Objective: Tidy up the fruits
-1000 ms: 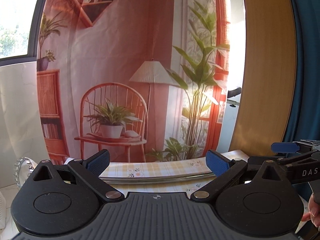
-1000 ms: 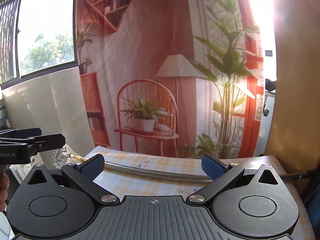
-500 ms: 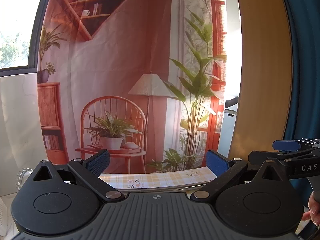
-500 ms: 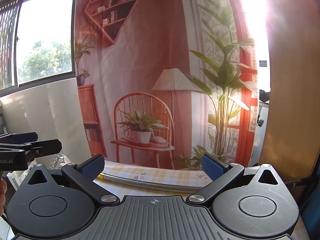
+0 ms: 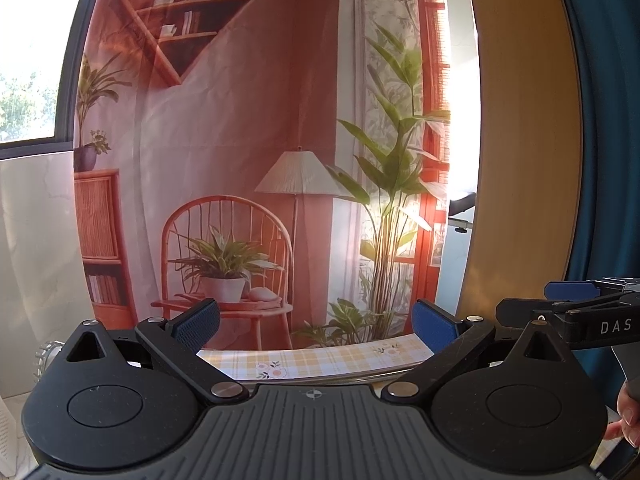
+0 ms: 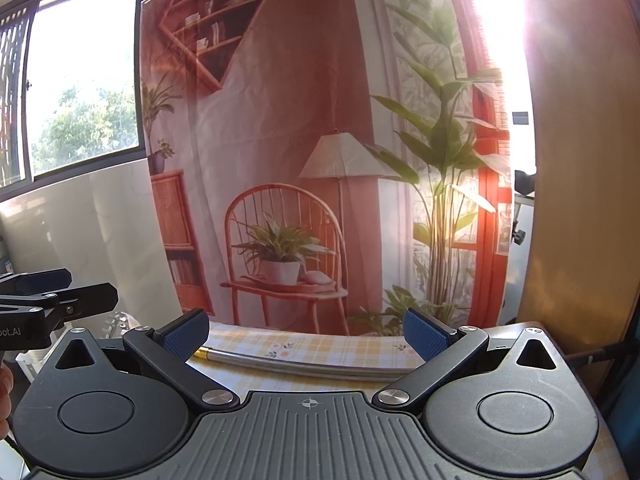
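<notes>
Both tools empty w/ fingers apart, left tool, right tool, metal tube on checked counter just ahead, printed backdrop beyond.

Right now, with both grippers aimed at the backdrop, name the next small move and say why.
Probably tilt both down toward the table. The left gripper and right gripper are open and empty, facing the printed backdrop. Only the checked tablecloth edge and a metal hose show; no fruit is visible.
</notes>
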### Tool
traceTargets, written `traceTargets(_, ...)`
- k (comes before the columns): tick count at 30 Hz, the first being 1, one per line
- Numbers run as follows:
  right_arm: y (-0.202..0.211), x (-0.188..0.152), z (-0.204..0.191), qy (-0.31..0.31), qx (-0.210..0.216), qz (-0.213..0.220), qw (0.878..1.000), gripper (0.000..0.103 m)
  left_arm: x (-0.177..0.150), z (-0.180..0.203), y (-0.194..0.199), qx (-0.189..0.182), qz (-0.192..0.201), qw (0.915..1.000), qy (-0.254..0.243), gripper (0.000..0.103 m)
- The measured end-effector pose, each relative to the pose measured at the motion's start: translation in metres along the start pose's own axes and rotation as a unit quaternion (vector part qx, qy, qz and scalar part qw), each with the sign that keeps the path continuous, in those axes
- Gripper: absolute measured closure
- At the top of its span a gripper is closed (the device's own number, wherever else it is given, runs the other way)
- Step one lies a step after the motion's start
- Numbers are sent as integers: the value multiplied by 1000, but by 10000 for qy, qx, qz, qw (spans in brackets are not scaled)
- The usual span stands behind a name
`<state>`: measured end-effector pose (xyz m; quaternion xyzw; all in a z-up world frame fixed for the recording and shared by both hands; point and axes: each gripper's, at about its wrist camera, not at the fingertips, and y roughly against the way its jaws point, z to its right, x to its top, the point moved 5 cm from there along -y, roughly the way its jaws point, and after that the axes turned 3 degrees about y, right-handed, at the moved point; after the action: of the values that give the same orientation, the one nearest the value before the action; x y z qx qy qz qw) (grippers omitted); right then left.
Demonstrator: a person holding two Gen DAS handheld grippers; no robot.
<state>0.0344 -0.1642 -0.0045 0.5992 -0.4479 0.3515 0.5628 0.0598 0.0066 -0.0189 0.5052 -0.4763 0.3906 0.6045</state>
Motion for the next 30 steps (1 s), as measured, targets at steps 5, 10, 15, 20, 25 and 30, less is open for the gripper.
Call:
traceTargets(5,0,0,0,-1,0,-2,10000,0,1,0,0,-6,-1,10000,-9,0)
traceTargets(10,0,0,-1,-4,1,0,10000,0,0,0,1,-20,-16,10000,-2,0)
traceTargets(15,0,0,0,-4,2,-12,10000,0,1,-1,0,-35,-39,10000,19,0)
traceTargets(20,0,-1,-1,-8,2,-18,10000,0,1,-2,-1,-35,-56,10000,24,0)
traceTargets(25,-1,-2,-2,-13,-1,-22,10000,0,1,-2,-1,-45,-56,10000,24,0)
traceTargets(30,-1,-1,-1,-16,0,-27,10000,0,0,-3,-1,-70,-57,10000,27,0)
